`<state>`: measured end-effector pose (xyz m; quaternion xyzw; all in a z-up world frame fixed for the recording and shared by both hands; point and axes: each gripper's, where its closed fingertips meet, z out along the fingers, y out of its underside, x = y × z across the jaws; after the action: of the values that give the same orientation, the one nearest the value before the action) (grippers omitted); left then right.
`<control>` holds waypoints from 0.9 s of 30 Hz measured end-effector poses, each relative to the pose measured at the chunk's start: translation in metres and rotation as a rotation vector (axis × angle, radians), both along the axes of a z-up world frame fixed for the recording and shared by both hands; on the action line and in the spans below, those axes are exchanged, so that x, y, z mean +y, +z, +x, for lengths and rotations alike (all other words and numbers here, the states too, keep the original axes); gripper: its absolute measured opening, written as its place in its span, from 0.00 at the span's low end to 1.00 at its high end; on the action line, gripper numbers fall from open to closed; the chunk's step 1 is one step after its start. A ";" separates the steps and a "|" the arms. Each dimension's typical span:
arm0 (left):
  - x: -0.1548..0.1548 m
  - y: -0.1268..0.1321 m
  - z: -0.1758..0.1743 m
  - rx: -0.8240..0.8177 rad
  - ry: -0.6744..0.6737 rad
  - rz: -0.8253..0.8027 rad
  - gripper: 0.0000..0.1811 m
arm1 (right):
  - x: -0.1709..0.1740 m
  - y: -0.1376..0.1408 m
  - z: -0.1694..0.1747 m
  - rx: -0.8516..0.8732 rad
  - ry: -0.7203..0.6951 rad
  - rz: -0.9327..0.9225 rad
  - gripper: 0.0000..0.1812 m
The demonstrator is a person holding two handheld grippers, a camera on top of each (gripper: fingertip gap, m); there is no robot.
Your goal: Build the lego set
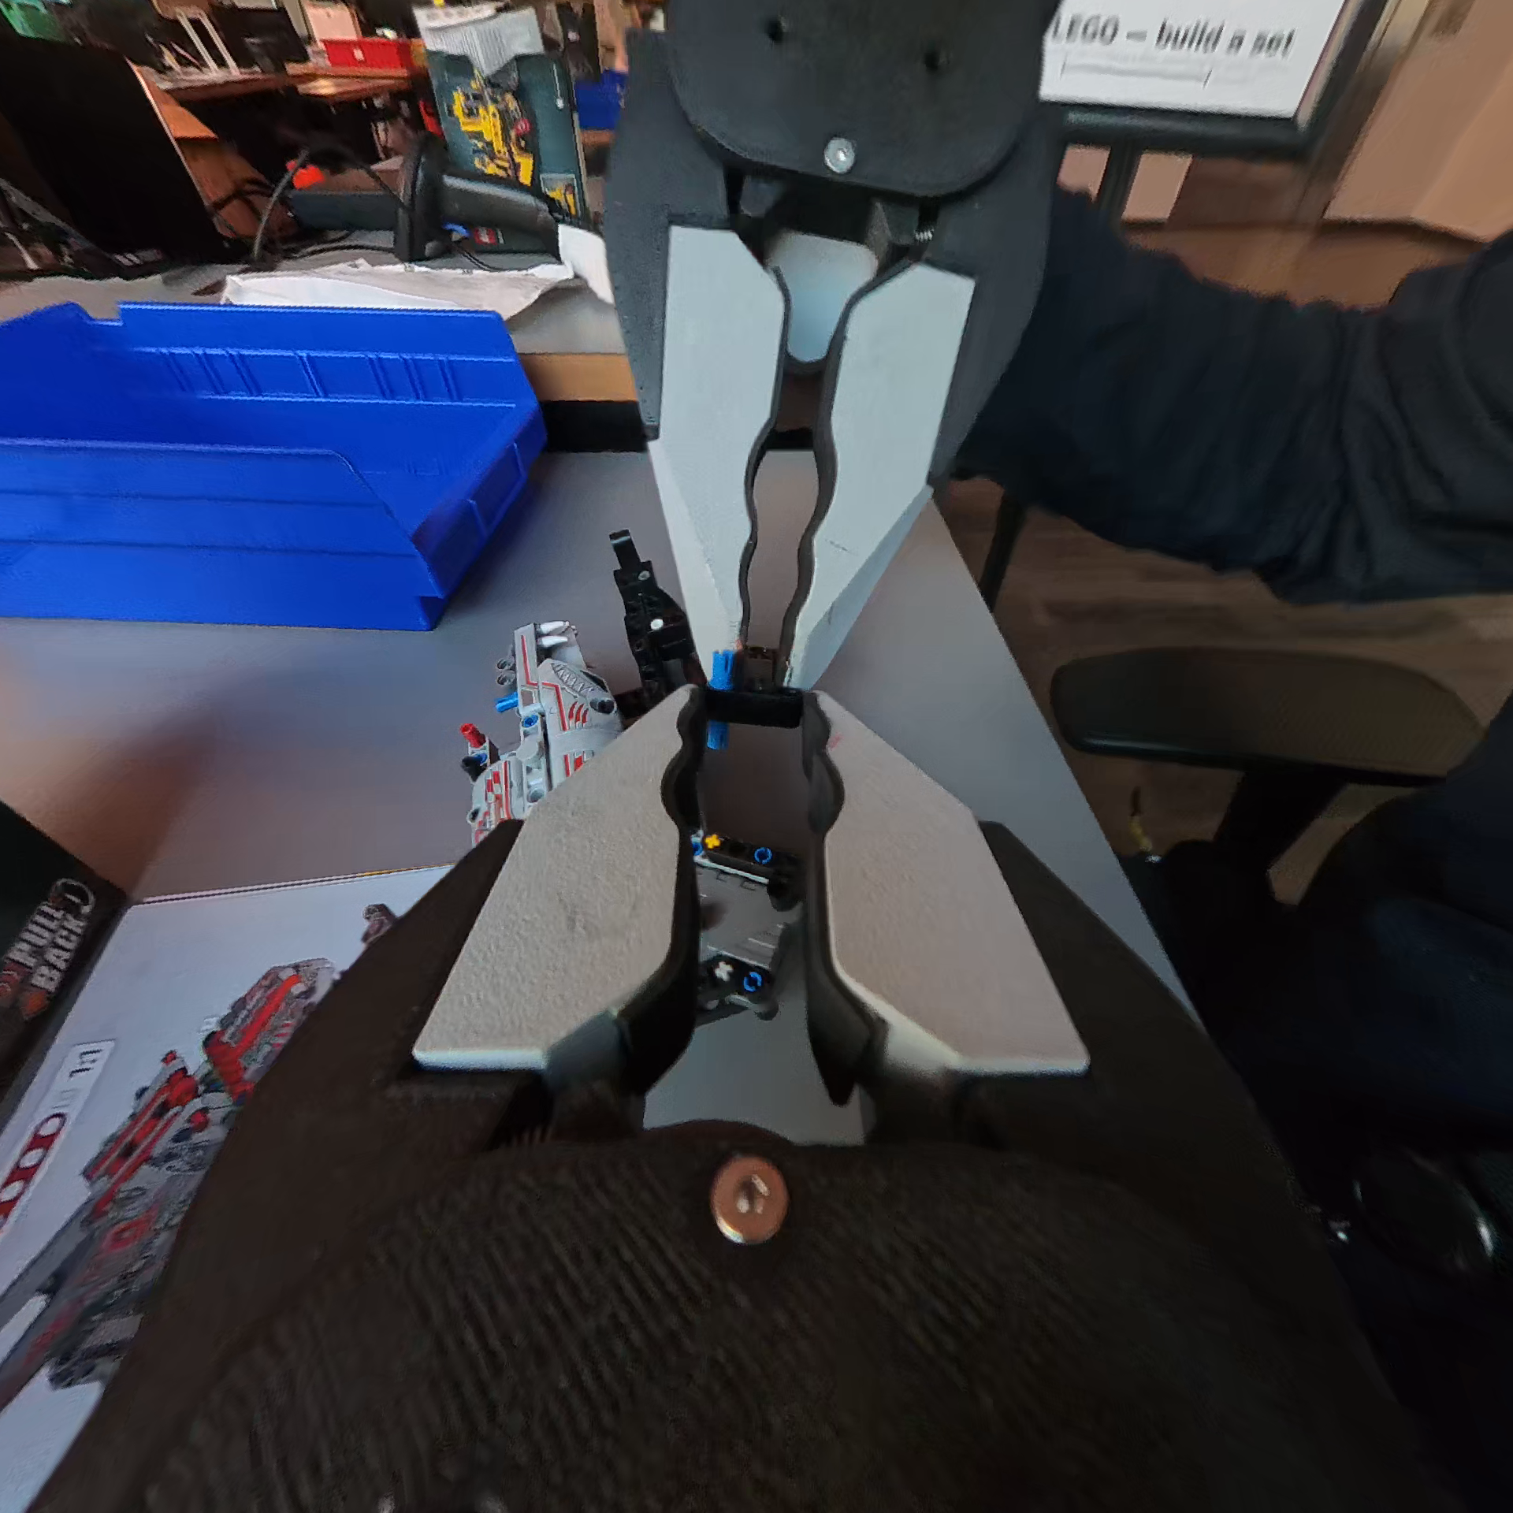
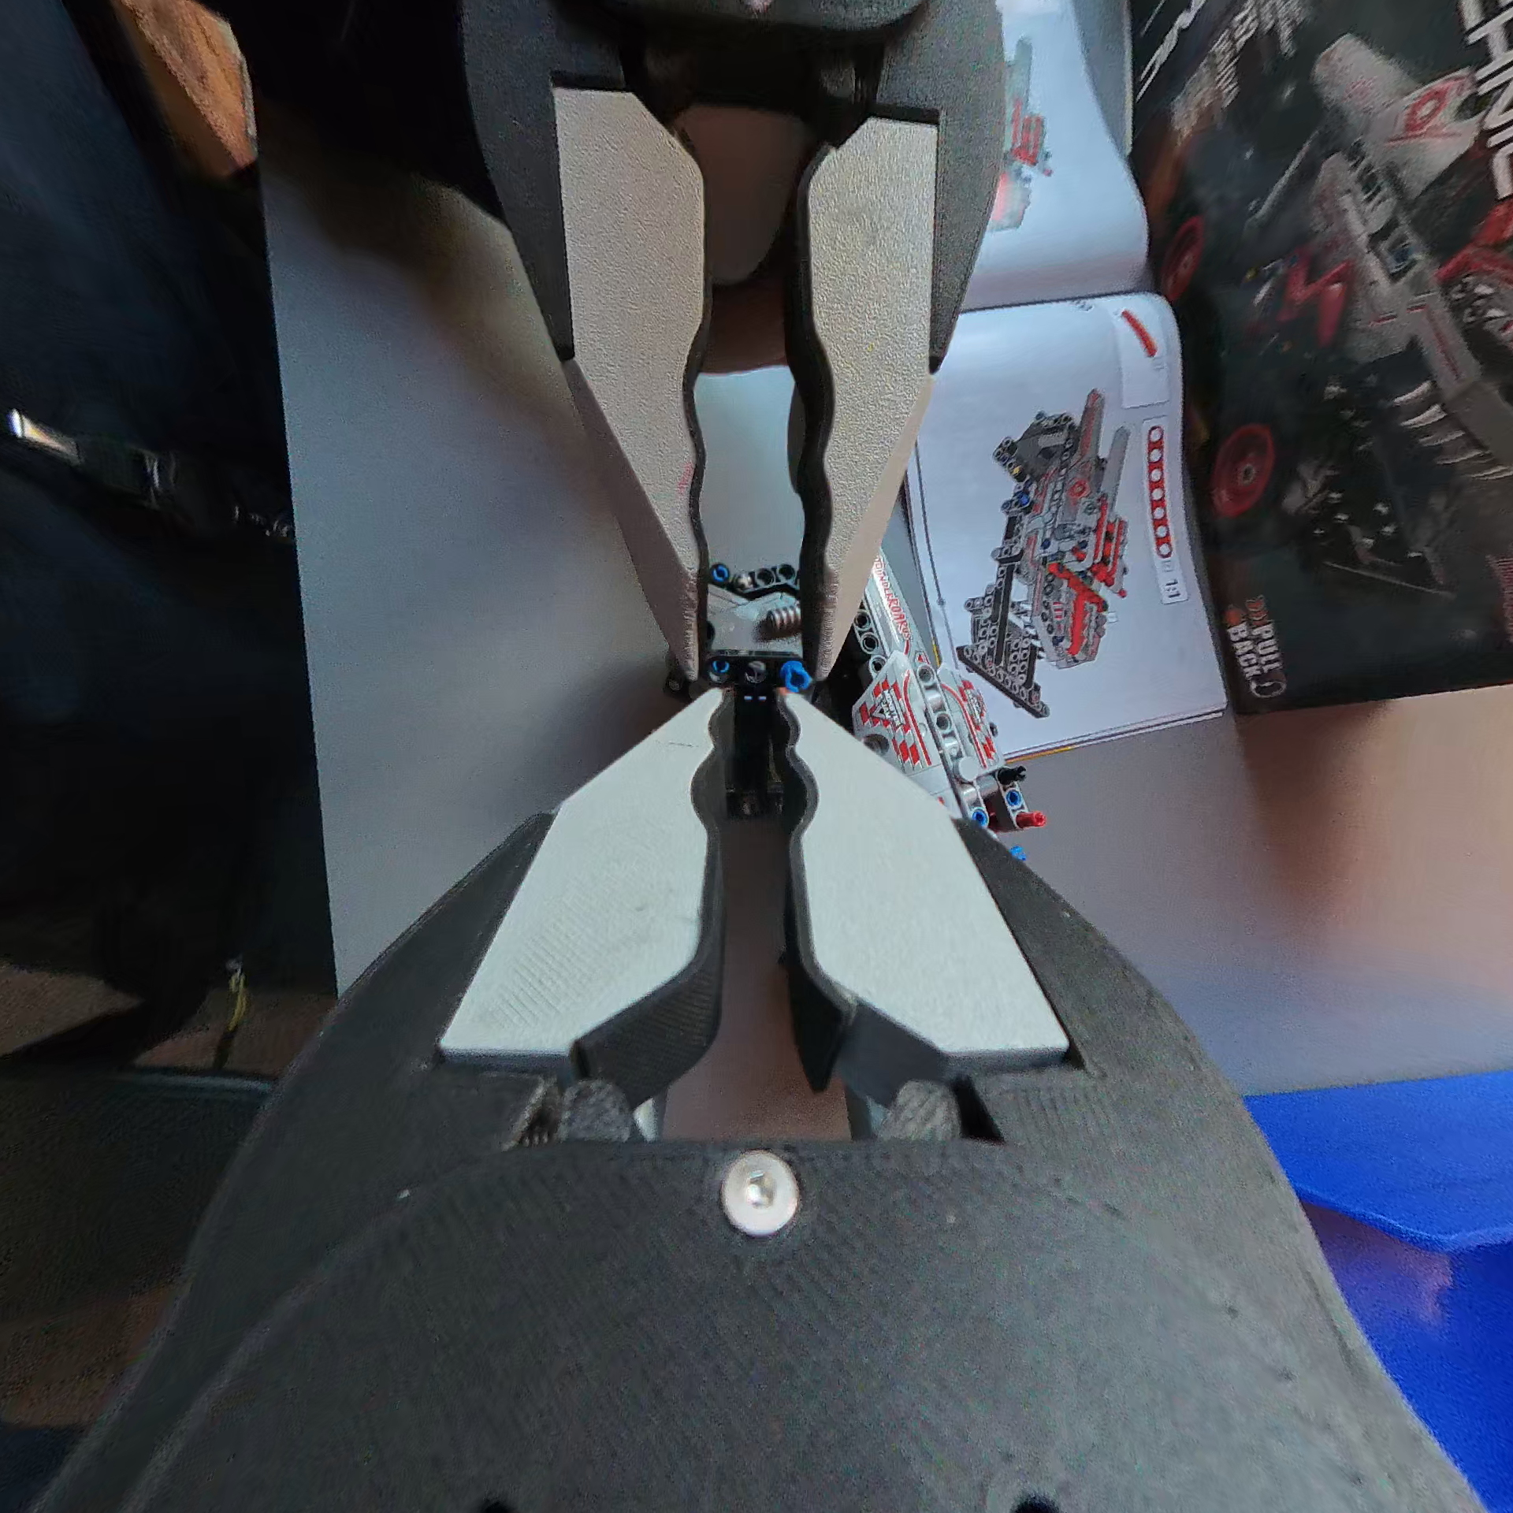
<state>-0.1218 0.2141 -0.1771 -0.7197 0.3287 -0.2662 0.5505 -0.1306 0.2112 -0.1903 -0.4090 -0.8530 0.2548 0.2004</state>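
My left gripper (image 1: 753, 711) is shut on a grey and black lego assembly (image 1: 741, 917) with blue pins, which lies between its fingers. My right gripper (image 2: 751, 696) is shut on a thin black beam (image 2: 749, 761). The two grippers meet tip to tip above the grey table (image 1: 246, 737), and the beam's end touches the end of the assembly (image 2: 749, 626). In the left wrist view the right gripper (image 1: 761, 659) comes in from the top. In the right wrist view the left gripper (image 2: 753, 667) comes in from the top.
A part-built grey and red model (image 1: 557, 720) (image 2: 925, 720) and a black lego piece (image 1: 647, 606) lie on the table beside the grippers. A blue bin (image 1: 246, 458), an open instruction booklet (image 2: 1064, 532) and the set's box (image 2: 1351, 327) surround them. The table edge and a chair (image 1: 1261, 712) are close by. Both grippers' tips are close together, under 4 cm apart.
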 end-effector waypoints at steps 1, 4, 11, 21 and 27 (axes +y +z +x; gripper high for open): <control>0.000 0.001 -0.001 -0.029 0.000 -0.007 0.11 | 0.000 0.001 -0.001 0.026 -0.010 -0.005 0.03; 0.002 0.004 -0.007 -0.098 0.009 -0.012 0.11 | 0.003 0.005 -0.007 0.113 -0.043 -0.016 0.04; 0.001 0.017 -0.013 -0.203 -0.003 0.048 0.11 | 0.002 0.020 -0.012 0.263 -0.072 -0.128 0.04; 0.019 0.002 -0.033 -0.145 0.091 -0.048 0.12 | 0.039 0.020 -0.013 0.154 -0.069 -0.028 0.03; 0.017 -0.029 -0.042 -0.084 0.122 -0.267 0.27 | 0.061 0.013 -0.005 0.036 -0.027 0.025 0.03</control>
<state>-0.1641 0.2311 -0.2063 -0.7934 0.2227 -0.3032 0.4785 -0.1351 0.2720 -0.1778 -0.4135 -0.8468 0.2485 0.2242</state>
